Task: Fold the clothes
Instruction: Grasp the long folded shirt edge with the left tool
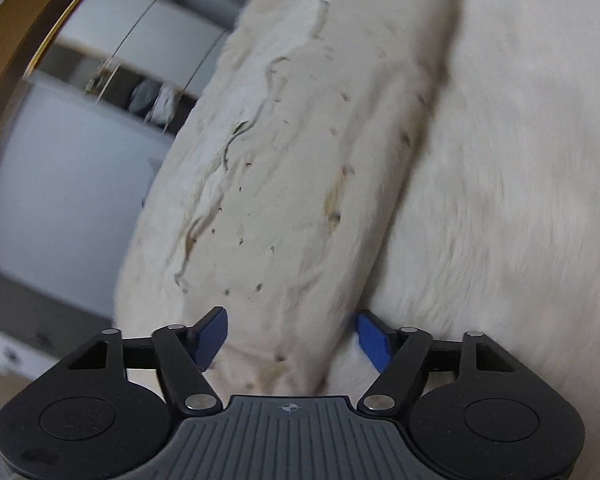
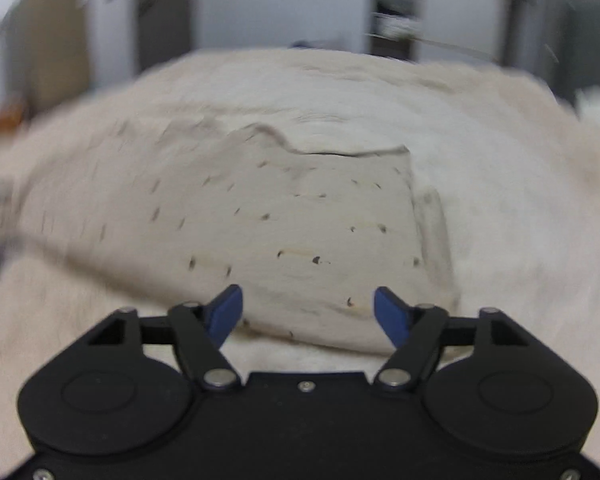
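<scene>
**Cream garment on fleecy white cover, both grippers released**

Surroundings. A white, fleecy cover (image 1: 520, 200) is seen under the work in both views; what it is spread over cannot be told. In the left wrist view a gold-edged curved frame (image 1: 16, 52) is seen at the upper left, with white cabinet panels (image 1: 60, 200) and a dark open shelf (image 1: 148, 96) holding blurred items behind. In the right wrist view pale cabinet fronts (image 2: 280, 4) and a narrow open shelf (image 2: 396, 12) are seen beyond the cover, all smeared by motion blur. Nothing is seen lying between either gripper and the garment.

Jaws. The left gripper (image 1: 292, 338) is shown with its jaws spread wide, released; its blue pads (image 1: 212, 336) are seen at either side of the garment's near end, and whether they touch the cloth cannot be told. The right gripper (image 2: 308, 314) is likewise shown wide open, nothing clasped, its blue pads (image 2: 226, 312) set over the near edge of the cloth.

Task item. One cream garment (image 2: 300, 232) with small dark flecks is recorded, lying on the cover. In the right wrist view it is seen as a folded panel directly ahead of the open jaws, its near hem between the pads. In the left wrist view the same garment (image 1: 300, 160) is seen as a long band running away from the jaws toward the upper right.
</scene>
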The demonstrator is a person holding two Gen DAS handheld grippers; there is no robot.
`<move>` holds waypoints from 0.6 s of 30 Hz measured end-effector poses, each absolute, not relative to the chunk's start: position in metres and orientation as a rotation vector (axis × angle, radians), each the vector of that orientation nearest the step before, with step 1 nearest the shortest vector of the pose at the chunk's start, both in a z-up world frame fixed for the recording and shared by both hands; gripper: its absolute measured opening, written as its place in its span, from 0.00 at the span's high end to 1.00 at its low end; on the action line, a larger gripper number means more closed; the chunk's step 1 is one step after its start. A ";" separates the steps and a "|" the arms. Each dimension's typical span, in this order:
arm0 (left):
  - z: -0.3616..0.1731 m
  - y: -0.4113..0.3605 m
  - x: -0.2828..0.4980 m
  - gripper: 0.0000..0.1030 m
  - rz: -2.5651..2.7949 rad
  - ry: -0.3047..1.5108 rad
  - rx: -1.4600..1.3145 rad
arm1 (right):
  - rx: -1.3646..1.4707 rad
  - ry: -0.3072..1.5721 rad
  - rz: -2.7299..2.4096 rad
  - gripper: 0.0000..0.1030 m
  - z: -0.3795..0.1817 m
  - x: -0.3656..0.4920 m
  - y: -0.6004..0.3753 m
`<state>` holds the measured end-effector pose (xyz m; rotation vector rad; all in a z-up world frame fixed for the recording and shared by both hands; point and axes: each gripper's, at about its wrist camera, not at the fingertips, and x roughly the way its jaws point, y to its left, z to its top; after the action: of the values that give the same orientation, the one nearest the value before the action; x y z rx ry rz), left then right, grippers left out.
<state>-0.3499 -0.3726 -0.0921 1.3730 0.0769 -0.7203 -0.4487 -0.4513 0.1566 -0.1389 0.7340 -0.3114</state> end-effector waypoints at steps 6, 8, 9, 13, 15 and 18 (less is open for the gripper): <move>-0.119 -0.346 -0.358 0.63 -0.802 -0.232 1.621 | -0.708 0.856 -0.252 0.29 0.120 -0.443 -0.423; -0.118 -0.344 -0.350 0.63 -0.817 -0.189 1.604 | -0.865 0.866 -0.226 0.30 0.099 -0.437 -0.414; -0.113 -0.340 -0.340 0.63 -0.808 -0.125 1.570 | -0.920 0.870 -0.222 0.30 0.090 -0.433 -0.412; -0.090 -0.320 -0.295 0.63 -0.750 0.153 1.405 | -1.035 0.879 -0.229 0.33 0.067 -0.422 -0.411; -0.078 -0.310 -0.273 0.63 -0.717 0.287 1.316 | -1.036 0.876 -0.234 0.33 0.065 -0.422 -0.414; -0.040 -0.292 -0.262 0.62 -0.860 0.406 1.072 | -1.025 0.869 -0.242 0.33 0.065 -0.423 -0.417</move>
<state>-0.2623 -0.2924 -0.0398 1.0722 0.4055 -0.8597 -0.4235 -0.4174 0.0652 -1.0251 0.8691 -0.2419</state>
